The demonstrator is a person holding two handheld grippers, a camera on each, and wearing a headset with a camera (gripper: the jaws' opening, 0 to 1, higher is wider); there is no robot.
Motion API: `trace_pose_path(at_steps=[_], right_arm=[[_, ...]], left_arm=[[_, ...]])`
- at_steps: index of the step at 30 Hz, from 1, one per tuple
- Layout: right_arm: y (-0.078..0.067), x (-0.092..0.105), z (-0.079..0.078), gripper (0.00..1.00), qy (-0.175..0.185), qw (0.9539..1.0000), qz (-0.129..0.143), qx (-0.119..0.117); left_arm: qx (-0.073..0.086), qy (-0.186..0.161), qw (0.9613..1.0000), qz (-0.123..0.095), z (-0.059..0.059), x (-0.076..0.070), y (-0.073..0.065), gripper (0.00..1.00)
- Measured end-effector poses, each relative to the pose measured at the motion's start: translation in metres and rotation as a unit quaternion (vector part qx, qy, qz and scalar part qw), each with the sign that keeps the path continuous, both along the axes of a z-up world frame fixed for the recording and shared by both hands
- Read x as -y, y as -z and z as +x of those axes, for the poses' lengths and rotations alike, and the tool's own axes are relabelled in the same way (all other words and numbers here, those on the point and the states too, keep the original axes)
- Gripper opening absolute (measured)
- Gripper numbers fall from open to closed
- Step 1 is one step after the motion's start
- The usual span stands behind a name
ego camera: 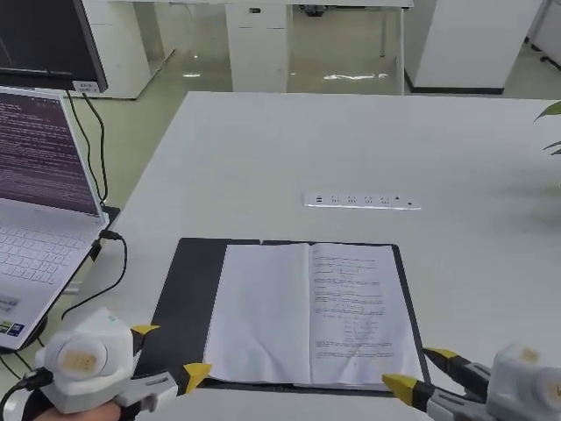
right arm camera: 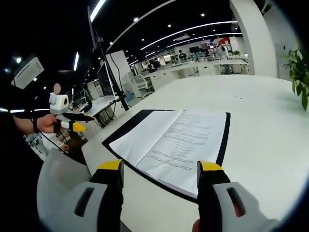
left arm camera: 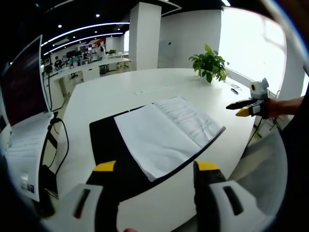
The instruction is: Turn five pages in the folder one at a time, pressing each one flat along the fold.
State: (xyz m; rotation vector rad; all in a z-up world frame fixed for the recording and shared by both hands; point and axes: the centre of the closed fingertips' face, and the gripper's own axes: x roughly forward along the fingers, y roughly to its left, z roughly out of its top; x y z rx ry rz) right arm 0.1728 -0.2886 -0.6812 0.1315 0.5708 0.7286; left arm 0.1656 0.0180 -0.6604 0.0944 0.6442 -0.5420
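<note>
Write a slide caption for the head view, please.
Open folder on a white table, with the left gripper and right gripper open at its near corners; laptop at left.

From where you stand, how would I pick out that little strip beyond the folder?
Start at the big white table. Near its front edge lies an open black folder, a laptop to its left; look just past the folder's far edge. Unlike those two, the strip is narrow, pale and flat, with a row of small dark marks, apparently sockets.
</note>
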Motion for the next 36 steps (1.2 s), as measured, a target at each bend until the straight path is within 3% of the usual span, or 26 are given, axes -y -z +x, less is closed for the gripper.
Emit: trace_pose_path(at_steps=[10,25,30,36], right_arm=[[-0.013,0.007,0.003,0.64,0.000,0.9997,-0.011,0.020],[-0.007,0.019,-0.008,0.65,0.018,0.9996,-0.015,0.014],[-0.007,0.023,-0.012,0.65,0.024,0.9995,-0.014,0.012],[-0.003,0.028,-0.018,0.64,0.027,0.9995,-0.019,0.004]], left_arm=[[0.009,0.006,0.9999,-0.002,-0.005,0.007,-0.001,0.67],[0.001,0.019,0.9998,0.001,0.000,0.014,0.006,0.66],[-0.004,0.032,0.9995,0.001,0.005,0.028,0.010,0.66],[-0.001,0.058,0.9983,-0.001,0.017,0.057,0.008,0.66]])
